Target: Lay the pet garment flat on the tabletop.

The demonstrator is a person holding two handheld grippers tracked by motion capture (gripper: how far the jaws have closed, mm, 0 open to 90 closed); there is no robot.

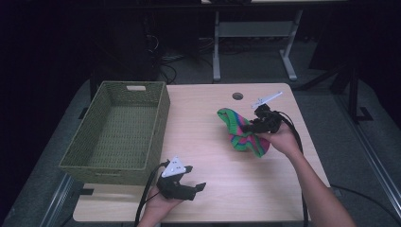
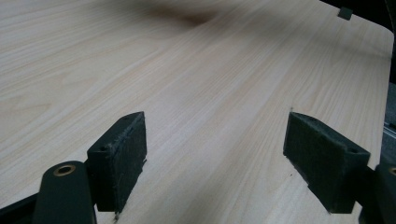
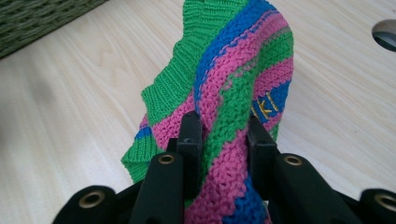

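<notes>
The right claw (image 3: pixel 224 135) pinches a striped knitted cloth (image 3: pixel 233 84), lifting it off the desk (image 1: pixel 213 161); the left claw (image 2: pixel 215 154) hangs spread wide over bare wood. A green basket (image 1: pixel 118 132) sits at the left.

A green woven rectangular basket (image 1: pixel 118 135) is sitting on the left part of the pale wooden table (image 1: pixel 213 142), reaching over the table's left edge, with a round cable hole (image 1: pixel 237 96) lying toward the far edge, right of the basket. A knitted garment striped in green, pink and blue (image 1: pixel 241 132) is hanging right of centre, well apart from the basket and nearer than the hole, with the right gripper (image 1: pixel 257 125) sitting at its right side, jaws pressed onto a fold of it. The left gripper (image 1: pixel 189 188) is hovering over the near edge, just nearer than the basket's near right corner, its jaws pointing right over bare table.
</notes>
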